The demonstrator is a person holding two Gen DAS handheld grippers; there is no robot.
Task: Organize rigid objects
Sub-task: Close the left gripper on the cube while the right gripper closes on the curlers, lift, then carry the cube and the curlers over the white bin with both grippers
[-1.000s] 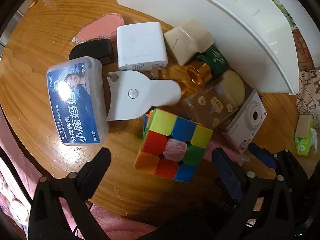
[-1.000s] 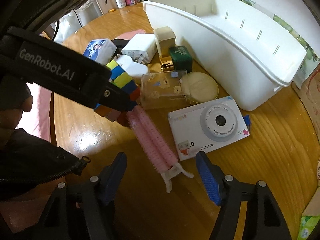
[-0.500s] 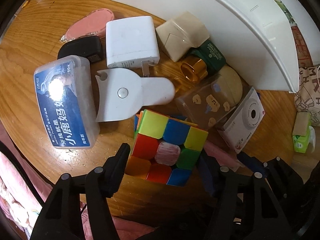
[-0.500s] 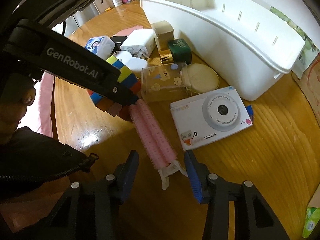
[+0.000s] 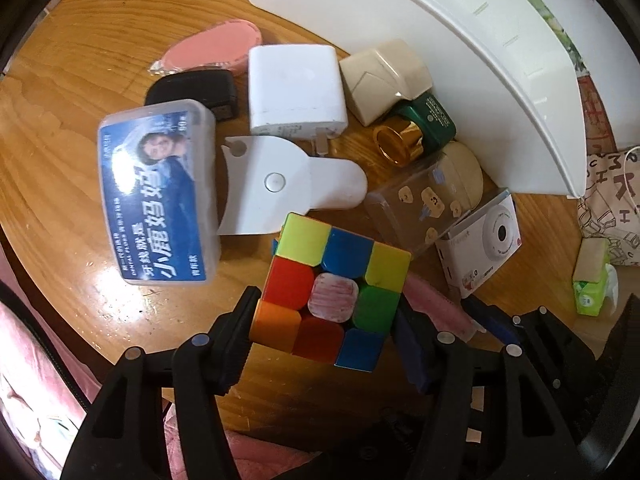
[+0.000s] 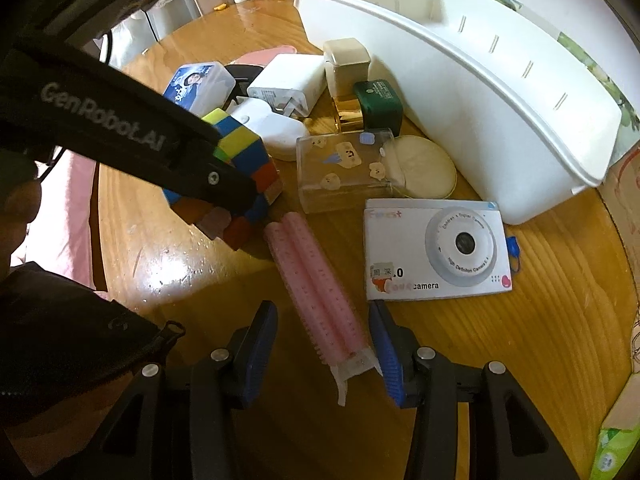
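A multicoloured puzzle cube (image 5: 332, 280) sits tilted between the pads of my left gripper (image 5: 326, 308). Its jaws are closing, and both pads press on the cube's sides. In the right wrist view the same cube (image 6: 248, 148) shows behind the left gripper's black finger (image 6: 224, 184). A pink hair roller (image 6: 316, 288) lies on the wooden table with its white clip end between the fingers of my right gripper (image 6: 323, 312). The blue right pad is almost at the roller, and a gap remains on the left. A long white bin (image 6: 480, 100) stands behind.
Around the cube lie a blue-labelled floss box (image 5: 156, 192), a white charger (image 5: 296, 88), a white flat tool (image 5: 280, 188), a clear box (image 6: 344, 172), a round beige compact (image 6: 424, 164) and a white toy camera (image 6: 436, 248). A tissue pack (image 5: 592, 280) is at the right.
My left jaws came in from wide apart onto the cube's sides, and the cube now sits tilted. My right jaws narrowed and moved up around the roller's near end.
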